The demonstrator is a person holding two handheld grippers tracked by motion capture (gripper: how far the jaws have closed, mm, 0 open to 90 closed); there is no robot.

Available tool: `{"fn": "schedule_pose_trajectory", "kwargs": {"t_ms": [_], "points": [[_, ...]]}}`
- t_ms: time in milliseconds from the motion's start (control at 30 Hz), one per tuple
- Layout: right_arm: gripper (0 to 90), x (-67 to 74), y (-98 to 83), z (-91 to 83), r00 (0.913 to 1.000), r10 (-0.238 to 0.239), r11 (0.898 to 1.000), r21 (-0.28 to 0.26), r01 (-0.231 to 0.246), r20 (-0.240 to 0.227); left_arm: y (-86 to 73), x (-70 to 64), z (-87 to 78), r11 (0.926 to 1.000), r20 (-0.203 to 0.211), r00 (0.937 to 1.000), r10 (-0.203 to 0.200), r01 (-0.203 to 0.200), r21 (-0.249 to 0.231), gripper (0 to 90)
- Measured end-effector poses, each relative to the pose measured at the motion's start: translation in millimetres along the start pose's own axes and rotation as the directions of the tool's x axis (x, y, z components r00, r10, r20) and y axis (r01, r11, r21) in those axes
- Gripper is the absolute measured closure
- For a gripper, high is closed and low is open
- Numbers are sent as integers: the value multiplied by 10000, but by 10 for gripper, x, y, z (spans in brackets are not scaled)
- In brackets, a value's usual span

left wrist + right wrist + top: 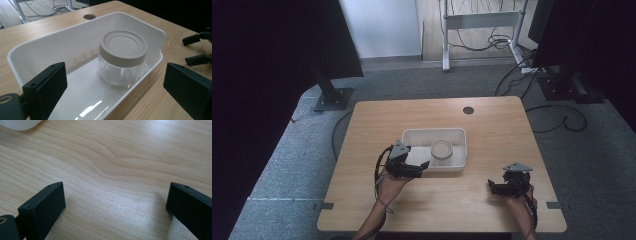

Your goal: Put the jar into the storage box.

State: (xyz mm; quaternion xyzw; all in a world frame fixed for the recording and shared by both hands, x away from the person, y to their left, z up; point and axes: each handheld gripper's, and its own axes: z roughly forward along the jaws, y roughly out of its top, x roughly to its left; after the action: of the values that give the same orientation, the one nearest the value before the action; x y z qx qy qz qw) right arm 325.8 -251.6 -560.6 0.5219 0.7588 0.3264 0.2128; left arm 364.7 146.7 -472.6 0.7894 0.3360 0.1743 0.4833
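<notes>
While agape, left tool (115,92) empty.

Lab or office, wooden desk (492,125), grey carpet (422,82), floor cables (557,117)

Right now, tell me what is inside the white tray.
The white tray holds one clear jar with a beige lid, upright toward one end. The tray floor under the jar is covered.

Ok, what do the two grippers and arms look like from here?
Both the left gripper and the right gripper are black, with blocky rectangular jaws, a grey three-cornered plate on top and a black cable trailing along a bare forearm. No sleeves are visible.
</notes>
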Motion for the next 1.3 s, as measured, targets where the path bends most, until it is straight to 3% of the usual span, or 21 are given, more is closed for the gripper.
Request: {"fn": "schedule_pose_trajectory", "kwargs": {"t_ms": [833,1200,1300], "points": [[16,2,-1,-2,10000,21,10000,4,-21,10,-277,201,-403,9985,-177,9995,-262,254,-476,57],[16,3,-2,-2,10000,25,10000,3,-25,17,-447,245,-507,9988,-603,9978,290,-314,-388,61],[16,3,-2,-2,10000,23,10000,1,-23,19,-502,263,-533,9988,-689,9973,263,-291,-396,61]]}}
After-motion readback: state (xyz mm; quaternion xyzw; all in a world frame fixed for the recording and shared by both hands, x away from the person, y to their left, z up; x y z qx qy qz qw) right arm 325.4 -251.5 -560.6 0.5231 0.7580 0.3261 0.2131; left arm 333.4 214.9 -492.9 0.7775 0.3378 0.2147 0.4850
